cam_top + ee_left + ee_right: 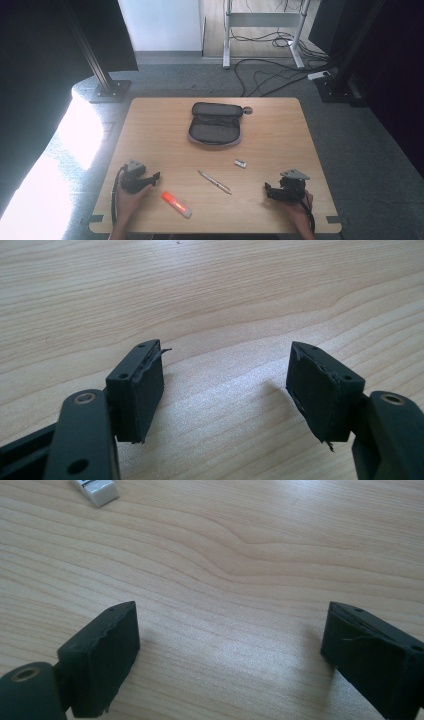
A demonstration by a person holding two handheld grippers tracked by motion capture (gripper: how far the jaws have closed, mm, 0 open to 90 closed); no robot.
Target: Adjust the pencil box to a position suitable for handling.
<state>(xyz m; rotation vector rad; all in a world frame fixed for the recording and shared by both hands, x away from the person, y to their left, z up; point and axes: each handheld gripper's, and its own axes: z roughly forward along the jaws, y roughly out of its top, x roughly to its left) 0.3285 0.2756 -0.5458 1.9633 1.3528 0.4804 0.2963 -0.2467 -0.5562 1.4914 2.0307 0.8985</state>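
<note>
Highlighter [176,204] lower centre is untouched, nearest the left gripper [156,176]; both grippers' jaws apart, empty (right gripper [267,190] idle). Looks like pre-grasp: next, straddle its barrel and close.

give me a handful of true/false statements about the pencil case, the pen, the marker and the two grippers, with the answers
1. The pencil case lies unzipped and open at the far middle of the table. True.
2. The left gripper is shut on the orange marker. False: its jaws stand open over bare wood, and the marker lies apart from it on the table.
3. The silver pen lies on the table between the two grippers. True.
4. The small white eraser sits inside the pencil case. False: it rests on the table, nearer the person than the case.
5. The right gripper holds the pen. False: its jaws are open and hold nothing.
</note>
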